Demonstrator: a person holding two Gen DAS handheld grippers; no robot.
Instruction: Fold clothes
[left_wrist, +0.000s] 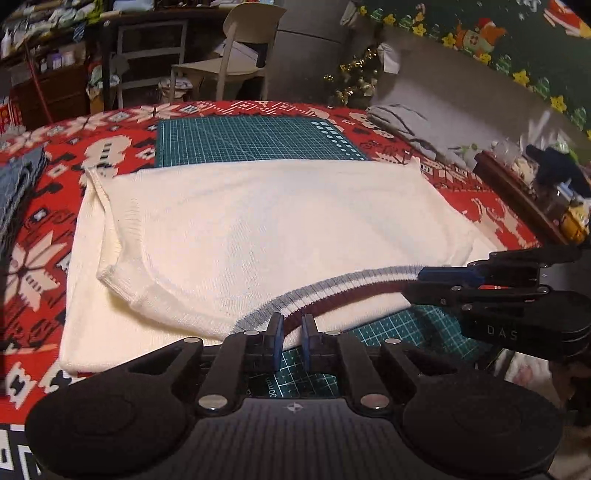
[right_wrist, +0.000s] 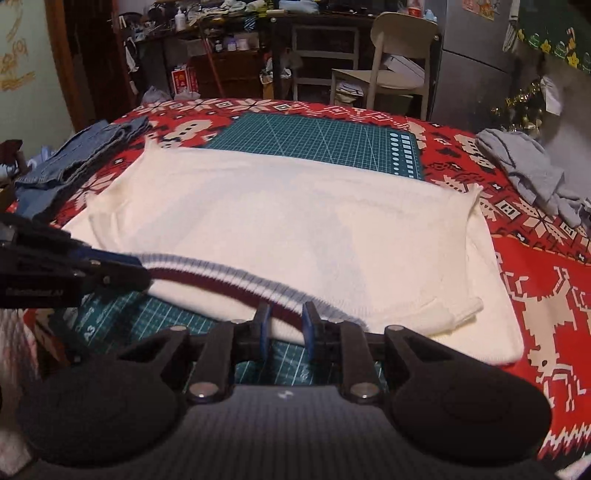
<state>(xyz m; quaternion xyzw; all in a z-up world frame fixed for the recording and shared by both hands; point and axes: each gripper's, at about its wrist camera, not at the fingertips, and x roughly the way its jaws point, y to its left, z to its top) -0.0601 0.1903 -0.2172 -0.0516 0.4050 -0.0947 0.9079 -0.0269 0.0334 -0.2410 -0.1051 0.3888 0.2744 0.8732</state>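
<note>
A cream knit sweater (left_wrist: 258, 221) (right_wrist: 295, 221) lies flat over a green cutting mat (left_wrist: 251, 140) (right_wrist: 325, 140). Its striped hem (left_wrist: 332, 291) (right_wrist: 221, 277), banded grey-blue, white and maroon, curves along the near edge. My left gripper (left_wrist: 291, 326) is shut on the hem's left part, with fabric between its blue pads. My right gripper (right_wrist: 286, 321) is shut on the hem further right. Each gripper shows in the other's view: the right gripper (left_wrist: 415, 282) comes in from the right and the left gripper (right_wrist: 144, 273) from the left, both with tips at the hem. One sleeve cuff (left_wrist: 110, 277) lies folded onto the body.
A red patterned tablecloth (left_wrist: 37, 266) (right_wrist: 535, 295) covers the table. Folded jeans (left_wrist: 14, 184) (right_wrist: 74, 158) sit at the left and a grey garment (left_wrist: 406, 125) (right_wrist: 524, 166) at the far right. A wooden tray of clutter (left_wrist: 517, 184) lines the right edge. A chair (right_wrist: 391, 62) stands behind.
</note>
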